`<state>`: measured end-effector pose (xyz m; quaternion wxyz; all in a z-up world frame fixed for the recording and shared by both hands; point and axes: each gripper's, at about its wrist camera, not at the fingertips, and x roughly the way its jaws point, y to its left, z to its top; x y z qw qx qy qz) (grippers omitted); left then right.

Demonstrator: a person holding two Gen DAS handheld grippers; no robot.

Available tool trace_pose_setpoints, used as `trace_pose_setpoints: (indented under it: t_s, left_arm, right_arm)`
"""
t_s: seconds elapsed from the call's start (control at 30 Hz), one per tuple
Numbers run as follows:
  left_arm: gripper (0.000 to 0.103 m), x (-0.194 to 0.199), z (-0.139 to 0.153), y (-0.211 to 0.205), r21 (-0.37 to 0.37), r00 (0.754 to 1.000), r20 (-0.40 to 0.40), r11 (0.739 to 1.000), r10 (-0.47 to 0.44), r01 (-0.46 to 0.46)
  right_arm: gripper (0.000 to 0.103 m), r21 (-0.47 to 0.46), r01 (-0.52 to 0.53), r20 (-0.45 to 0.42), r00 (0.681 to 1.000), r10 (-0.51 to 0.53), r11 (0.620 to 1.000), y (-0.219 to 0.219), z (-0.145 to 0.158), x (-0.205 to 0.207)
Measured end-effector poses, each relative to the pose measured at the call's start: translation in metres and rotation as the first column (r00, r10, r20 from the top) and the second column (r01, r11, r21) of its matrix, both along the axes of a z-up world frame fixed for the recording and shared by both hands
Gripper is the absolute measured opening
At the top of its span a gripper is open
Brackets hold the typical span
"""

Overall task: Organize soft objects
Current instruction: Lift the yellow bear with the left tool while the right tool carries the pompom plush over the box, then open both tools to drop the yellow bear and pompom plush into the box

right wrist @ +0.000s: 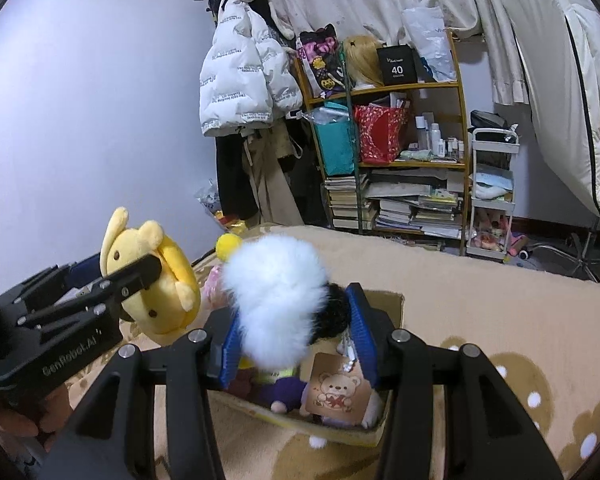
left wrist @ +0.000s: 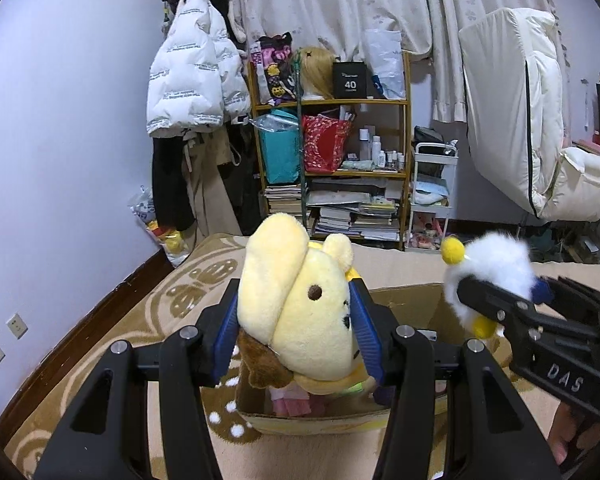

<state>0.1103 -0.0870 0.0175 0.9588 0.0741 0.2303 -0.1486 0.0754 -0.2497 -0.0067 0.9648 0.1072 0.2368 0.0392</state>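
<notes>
Yellow plush bear [left wrist: 300, 312] sat clamped between the left gripper's [left wrist: 296, 330] blue pads, above the cardboard box [left wrist: 412, 300]. Just to its right, the right gripper [right wrist: 294, 330] was closed on a white fluffy toy [right wrist: 276, 300], over the same box.

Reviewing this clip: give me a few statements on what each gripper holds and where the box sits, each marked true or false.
1. The left gripper is shut on the yellow bear plush. True.
2. The right gripper is open and holds nothing. False: it is shut on the white fluffy plush.
3. The cardboard box below both grippers already holds soft toys. True.
4. The box stands on a bare wooden floor. False: it stands on the beige patterned blanket.
5. A tag with a cartoon bear shows under the right gripper. True.
</notes>
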Motion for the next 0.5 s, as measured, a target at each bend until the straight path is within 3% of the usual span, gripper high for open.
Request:
trace_pose_setpoints:
  t_s: [0.5]
  left_arm:
    - [0.052, 0.011, -0.022, -0.024, 0.031, 0.994, -0.061, 0.995, -0.089, 0.091]
  right_arm:
    - [0.051, 0.175, -0.004, -0.047, 0.999, 0.012, 0.985, -0.03, -0.026, 0.022]
